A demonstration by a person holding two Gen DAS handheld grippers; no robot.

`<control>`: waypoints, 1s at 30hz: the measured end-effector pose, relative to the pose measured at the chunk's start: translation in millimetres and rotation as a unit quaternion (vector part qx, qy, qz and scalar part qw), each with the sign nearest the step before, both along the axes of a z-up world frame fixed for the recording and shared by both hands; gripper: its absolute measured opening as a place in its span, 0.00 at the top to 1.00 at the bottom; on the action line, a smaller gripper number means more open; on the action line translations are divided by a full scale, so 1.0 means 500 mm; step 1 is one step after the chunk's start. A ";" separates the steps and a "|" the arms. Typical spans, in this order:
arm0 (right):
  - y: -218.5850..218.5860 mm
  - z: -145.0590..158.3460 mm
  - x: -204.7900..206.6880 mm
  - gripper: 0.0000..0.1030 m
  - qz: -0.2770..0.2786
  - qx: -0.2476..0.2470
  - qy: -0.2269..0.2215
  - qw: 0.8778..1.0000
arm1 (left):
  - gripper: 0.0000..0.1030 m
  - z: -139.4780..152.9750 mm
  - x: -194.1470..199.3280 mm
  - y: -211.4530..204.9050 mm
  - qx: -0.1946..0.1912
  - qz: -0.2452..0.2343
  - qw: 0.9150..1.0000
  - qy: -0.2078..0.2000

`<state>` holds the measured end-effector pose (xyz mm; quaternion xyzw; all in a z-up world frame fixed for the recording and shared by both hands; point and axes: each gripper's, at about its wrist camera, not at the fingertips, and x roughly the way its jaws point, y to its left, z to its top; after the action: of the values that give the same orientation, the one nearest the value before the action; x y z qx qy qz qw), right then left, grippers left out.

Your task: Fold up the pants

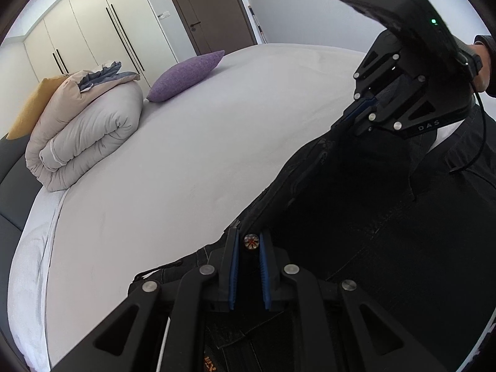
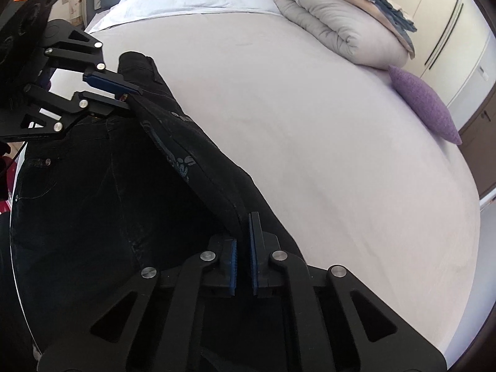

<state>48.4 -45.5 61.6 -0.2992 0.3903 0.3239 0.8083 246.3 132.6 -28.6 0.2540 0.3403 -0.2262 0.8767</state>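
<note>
Black jeans (image 1: 356,217) hang between my two grippers above the near edge of a bed. My left gripper (image 1: 249,243) is shut on the waistband by its metal button (image 1: 251,241). It also shows in the right wrist view (image 2: 128,94), pinching the waistband end. My right gripper (image 2: 245,232) is shut on the other end of the waistband edge (image 2: 198,155). It shows in the left wrist view (image 1: 361,114), gripping the dark cloth. The rest of the pants (image 2: 86,192) droops below the taut edge.
The bed's pale grey sheet (image 1: 192,161) spreads beyond the pants. A rolled beige duvet (image 1: 86,130), a purple cushion (image 1: 186,76) and a yellow pillow (image 1: 31,108) lie at its far side. Wardrobes (image 1: 93,28) and a brown door (image 1: 210,9) stand behind.
</note>
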 end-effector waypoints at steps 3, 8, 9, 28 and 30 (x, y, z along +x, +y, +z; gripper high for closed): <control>0.007 0.017 -0.081 0.97 0.056 -0.057 -0.073 0.994 | 0.88 0.009 -0.036 0.007 0.001 -0.005 1.000 -0.004; 0.103 -0.089 -0.274 0.97 0.223 -0.260 -0.240 0.908 | 0.88 -0.002 -0.125 0.010 0.025 -0.025 0.999 -0.005; 0.115 -0.113 -0.307 0.97 0.249 -0.287 -0.260 0.888 | 0.88 -0.008 -0.146 0.009 0.033 -0.031 0.999 -0.006; 0.176 -0.241 -0.611 0.97 0.403 -0.373 -0.292 0.783 | 0.88 -0.110 -0.368 0.026 0.116 -0.093 0.988 0.046; 0.184 -0.241 -0.619 0.97 0.402 -0.367 -0.290 0.787 | 0.88 -0.111 -0.376 0.035 0.115 -0.092 0.988 0.051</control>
<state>-260.9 46.3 -58.8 -0.7830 0.0717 0.3500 0.5092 58.5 150.0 -84.0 0.3717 0.3834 -0.2776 0.7986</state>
